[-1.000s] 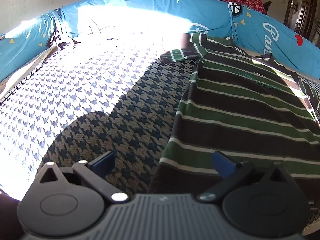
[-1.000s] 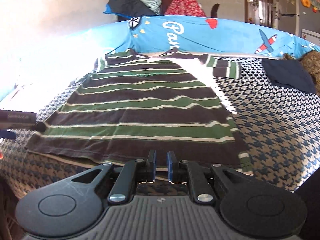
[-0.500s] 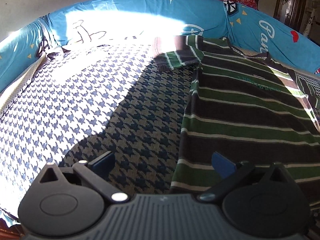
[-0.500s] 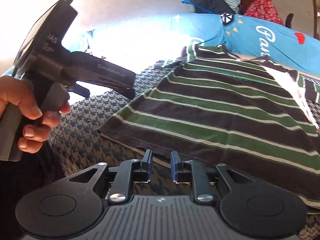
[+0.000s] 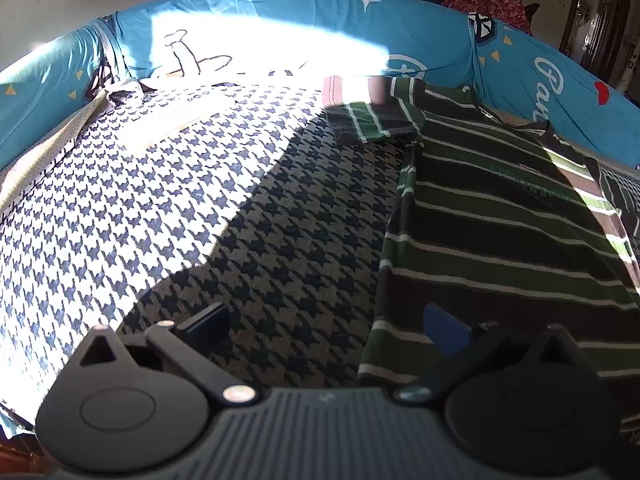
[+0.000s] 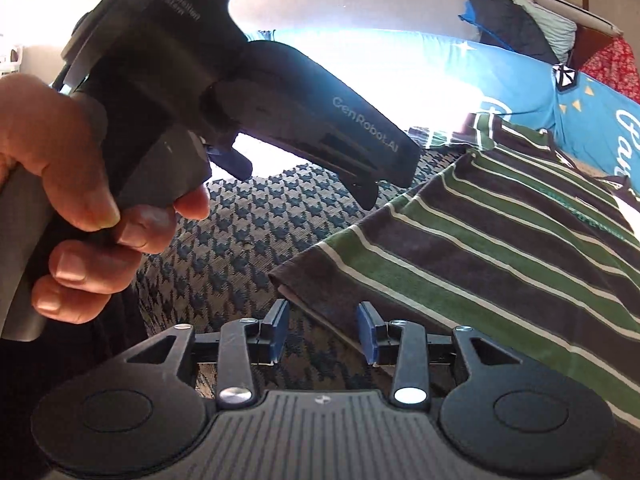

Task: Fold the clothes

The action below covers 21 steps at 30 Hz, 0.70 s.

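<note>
the striped shirt [image 5: 500, 240] lies flat on the houndstooth bed cover [image 5: 248, 216], filling the right of the left wrist frame, its far sleeve washed out by sunlight. the left gripper [image 5: 326, 326] hangs wide open over its near edge. the right gripper [image 6: 323, 330] stands part open, empty, just short of the corner, with a hand [image 6: 68, 196] at left cut off.

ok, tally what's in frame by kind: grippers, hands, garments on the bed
Grippers: 2, left gripper, right gripper, both open
Hands: 1, hand on the left gripper's handle
Garments laid out: 1, striped shirt
Total: 4
</note>
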Each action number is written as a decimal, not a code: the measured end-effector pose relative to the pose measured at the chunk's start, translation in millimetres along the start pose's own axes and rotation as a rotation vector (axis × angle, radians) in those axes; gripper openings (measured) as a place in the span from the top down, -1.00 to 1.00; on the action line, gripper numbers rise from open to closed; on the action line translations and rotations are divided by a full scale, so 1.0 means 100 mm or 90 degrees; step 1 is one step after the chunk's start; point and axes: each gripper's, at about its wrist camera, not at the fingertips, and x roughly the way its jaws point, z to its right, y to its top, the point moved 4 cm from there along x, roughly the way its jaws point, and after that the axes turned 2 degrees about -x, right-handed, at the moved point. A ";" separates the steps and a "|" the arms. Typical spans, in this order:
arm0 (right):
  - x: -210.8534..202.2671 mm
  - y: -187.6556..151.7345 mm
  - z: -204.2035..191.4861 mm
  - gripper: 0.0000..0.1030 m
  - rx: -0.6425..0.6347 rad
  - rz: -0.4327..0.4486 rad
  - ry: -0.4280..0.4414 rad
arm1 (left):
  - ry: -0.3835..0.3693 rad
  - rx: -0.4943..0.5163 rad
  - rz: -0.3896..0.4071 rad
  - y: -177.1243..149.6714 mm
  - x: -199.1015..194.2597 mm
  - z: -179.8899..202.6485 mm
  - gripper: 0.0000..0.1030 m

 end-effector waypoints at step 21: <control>0.20 0.13 -0.07 0.88 -0.048 0.010 -0.008 | 0.054 -0.027 0.051 0.05 -0.07 -0.13 -1.00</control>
